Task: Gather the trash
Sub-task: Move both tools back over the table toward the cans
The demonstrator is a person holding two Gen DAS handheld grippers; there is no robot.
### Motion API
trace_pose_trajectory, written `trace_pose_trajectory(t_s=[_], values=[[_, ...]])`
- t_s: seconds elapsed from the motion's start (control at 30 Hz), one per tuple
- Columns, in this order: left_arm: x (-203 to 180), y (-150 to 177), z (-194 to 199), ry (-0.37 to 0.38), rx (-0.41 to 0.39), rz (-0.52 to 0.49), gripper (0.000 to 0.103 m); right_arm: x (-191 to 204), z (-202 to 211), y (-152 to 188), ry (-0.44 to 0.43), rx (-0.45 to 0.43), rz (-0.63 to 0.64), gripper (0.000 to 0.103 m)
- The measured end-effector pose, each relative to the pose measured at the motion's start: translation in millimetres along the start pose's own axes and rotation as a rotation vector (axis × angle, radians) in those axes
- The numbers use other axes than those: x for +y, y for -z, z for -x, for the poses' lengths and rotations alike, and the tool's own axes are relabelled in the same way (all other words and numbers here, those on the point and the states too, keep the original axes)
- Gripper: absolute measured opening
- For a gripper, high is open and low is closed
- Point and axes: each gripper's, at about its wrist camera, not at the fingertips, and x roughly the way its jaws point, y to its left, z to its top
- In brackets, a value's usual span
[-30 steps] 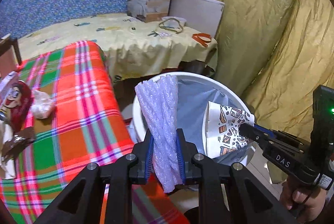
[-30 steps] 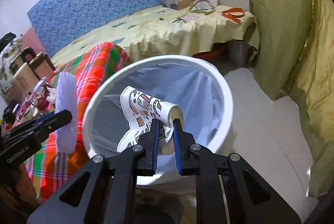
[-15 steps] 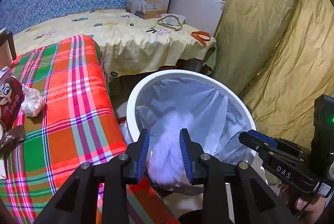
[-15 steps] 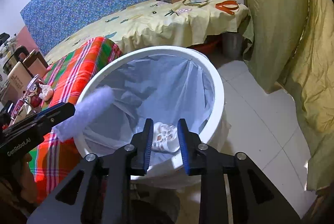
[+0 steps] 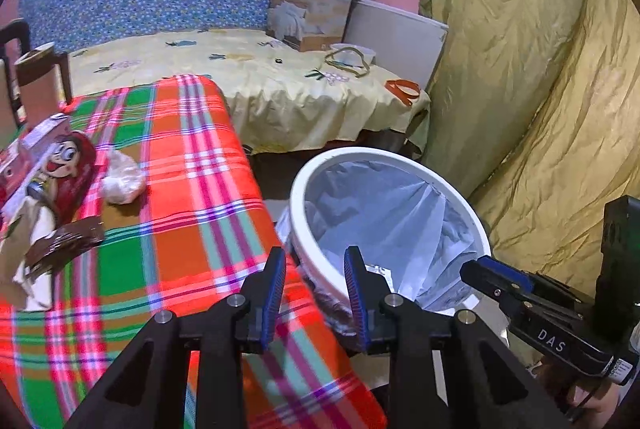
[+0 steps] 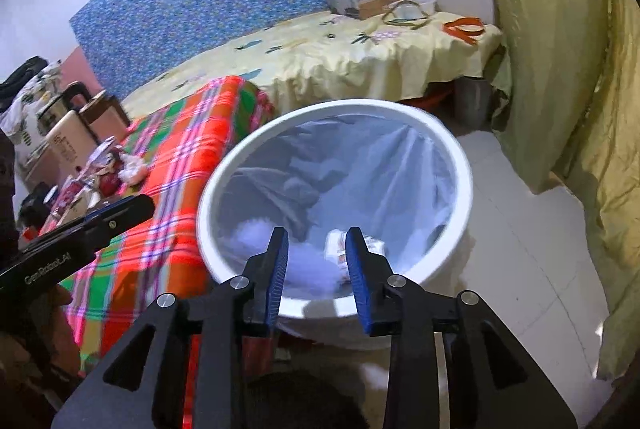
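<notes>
A: Both views are evenly lit indoors, fairly bright, and I cannot tell where the light comes from. The blue pads on the left tongs [image 5: 314, 293] are crisp.

B: Motion blur, though. In the left wrist view the plaid cloth [image 5: 168, 213] smears near the bottom; in the right wrist view the white bin [image 6: 460, 165] has a soft rim, and what lies inside it is a blur.

A: Fisheye bends everything: dark corners, and the yellow curtain [image 5: 520, 77] bows outward. Soft shadow under the bed [image 6: 360, 61], mild sheen on the floor tiles [image 6: 532, 253].
</notes>
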Motion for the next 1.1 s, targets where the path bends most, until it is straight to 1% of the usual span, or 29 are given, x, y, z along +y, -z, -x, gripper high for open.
trace_pose_trajectory(t_s=[0.07,0.27,0.43,0.5,0.57,0.6,0.7,0.93,1.1], values=[[4,1,6,-0.005,-0.006,0.007,0.030,5,1,1,0.000,0.002,0.009,0.033],[10,5,28,-0.032,-0.042,0.015,0.030,21,9,5,-0.038,-0.006,0.051,0.033],[17,14,52,-0.091,-0.071,0.024,0.030,36,11,7,-0.080,-0.007,0.087,0.033],[22,19,62,-0.123,-0.083,0.030,0.035,43,12,8,-0.100,-0.010,0.102,0.033],[28,23,70,-0.139,-0.092,0.037,0.039,49,11,9,-0.116,-0.010,0.113,0.033],[32,26,76,-0.154,-0.097,0.044,0.039,54,11,9,-0.126,-0.009,0.122,0.033],[45,34,87,-0.194,-0.107,0.061,0.039,67,11,12,-0.158,-0.006,0.148,0.033],[76,53,103,-0.256,-0.112,0.094,0.039,93,4,19,-0.218,0.022,0.193,0.033],[99,63,111,-0.274,-0.113,0.132,0.039,109,0,21,-0.252,0.043,0.222,0.033]])
